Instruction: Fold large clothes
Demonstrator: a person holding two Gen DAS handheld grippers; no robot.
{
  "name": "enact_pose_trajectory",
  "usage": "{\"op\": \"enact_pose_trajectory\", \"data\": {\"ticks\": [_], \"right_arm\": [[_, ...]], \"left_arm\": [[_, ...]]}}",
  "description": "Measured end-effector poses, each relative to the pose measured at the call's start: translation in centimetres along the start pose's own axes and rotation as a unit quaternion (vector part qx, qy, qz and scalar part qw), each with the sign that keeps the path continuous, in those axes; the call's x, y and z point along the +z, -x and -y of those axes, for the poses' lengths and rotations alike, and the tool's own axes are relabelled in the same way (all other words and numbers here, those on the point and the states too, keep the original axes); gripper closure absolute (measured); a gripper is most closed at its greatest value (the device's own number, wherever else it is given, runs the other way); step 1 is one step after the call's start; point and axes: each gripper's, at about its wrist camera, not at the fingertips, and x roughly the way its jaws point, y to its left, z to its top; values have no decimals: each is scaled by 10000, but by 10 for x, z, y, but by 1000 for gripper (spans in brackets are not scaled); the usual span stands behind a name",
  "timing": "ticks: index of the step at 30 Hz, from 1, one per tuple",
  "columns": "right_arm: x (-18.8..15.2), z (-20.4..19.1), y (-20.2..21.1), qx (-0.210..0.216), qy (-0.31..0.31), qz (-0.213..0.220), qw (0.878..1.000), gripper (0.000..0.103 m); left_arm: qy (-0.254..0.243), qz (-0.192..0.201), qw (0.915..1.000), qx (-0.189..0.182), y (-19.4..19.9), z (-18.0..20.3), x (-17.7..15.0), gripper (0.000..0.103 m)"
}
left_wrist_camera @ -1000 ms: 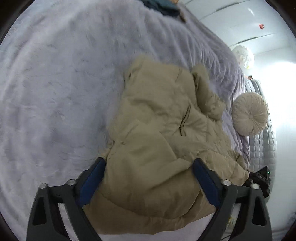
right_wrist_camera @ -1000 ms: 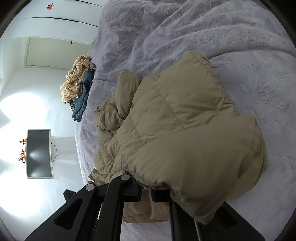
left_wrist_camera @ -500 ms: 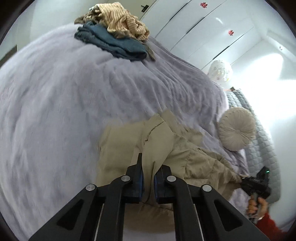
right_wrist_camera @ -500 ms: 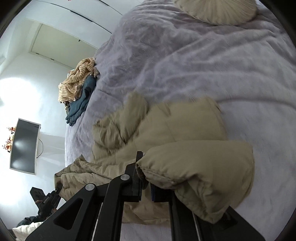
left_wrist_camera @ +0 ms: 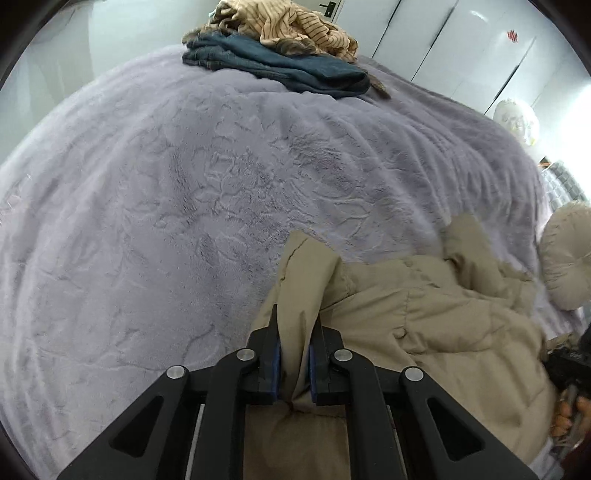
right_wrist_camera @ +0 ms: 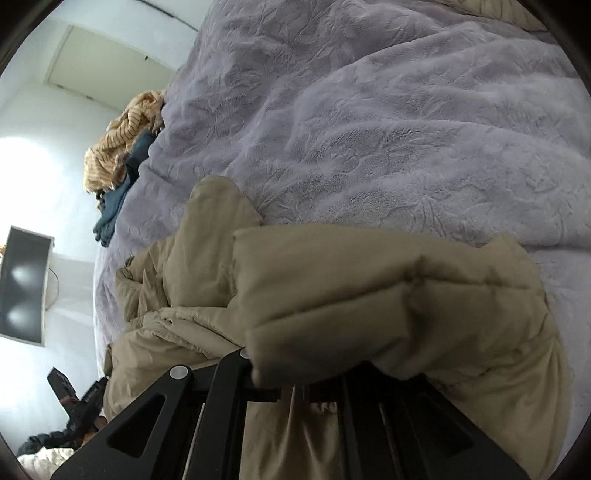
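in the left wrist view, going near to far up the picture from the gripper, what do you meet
left gripper shut on the tan padded jacket → bare lilac blanket → folded blue garment → striped tan garment on top of it → white cupboard doors

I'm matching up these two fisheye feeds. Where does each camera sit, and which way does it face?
Left wrist: on the left gripper, angled down across the purple blanket; its fingers pinch the tan jacket.
Right wrist: on the right gripper, angled down; jacket folds drape over its fingers.
Shared: jacket, blanket, the clothes pile, and each view's edge catches the other gripper.
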Motion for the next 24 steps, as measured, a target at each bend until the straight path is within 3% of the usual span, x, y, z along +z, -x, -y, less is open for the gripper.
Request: {"op": "enact_pose_trajectory", "data": {"ticks": [5, 6, 8, 10, 12, 14, 15, 16, 19, 22, 23, 24], "right_arm": [[1, -5, 18, -3, -18, -6, 10000, 95], [1, -7, 22, 3, -9, 3, 10000, 93], [0, -12, 31, 5, 87, 39, 10000, 88], [-2, -15, 41, 8, 159, 68, 9999, 83], [-4, -17, 46, 11, 116, 116, 9999, 81], [-8, -19, 52, 72, 86, 202, 9997, 63], [-10, -20, 55, 87, 102, 278, 9995, 26], [-12, -23, 58, 70, 136, 365, 9992, 8], [-13, -38, 69, -33, 423, 613, 9972, 8], [-22, -54, 73, 311, 633, 420, 9966, 13], [-31, -60, 73, 362, 772, 304, 9959, 20], [-38, -67, 69, 336, 951, 169, 9948, 52]], "left_arm": [[-436, 142, 9981, 417, 30, 18, 2, 88], [-488, 181, 9976, 452, 38, 20, 4, 80], [-558, 312, 9972, 384, 58, 22, 5, 29], [-617, 539, 9961, 331, 74, 25, 6, 28], [-768, 527, 9953, 282, 84, 32, 7, 28], [-860, 536, 9948, 127, 91, 39, 6, 28], [-971, 503, 9940, 18, 93, 44, 2, 28], [-1104, 452, 9929, -29, 93, 51, -1, 28], [-1395, 289, 9893, -304, 90, 73, -14, 28], [-1566, 132, 9861, -544, 86, 92, -28, 35], [-1665, 73, 9842, -596, 83, 98, -33, 35], [-1788, 26, 9820, -608, 78, 105, -40, 35]]}}
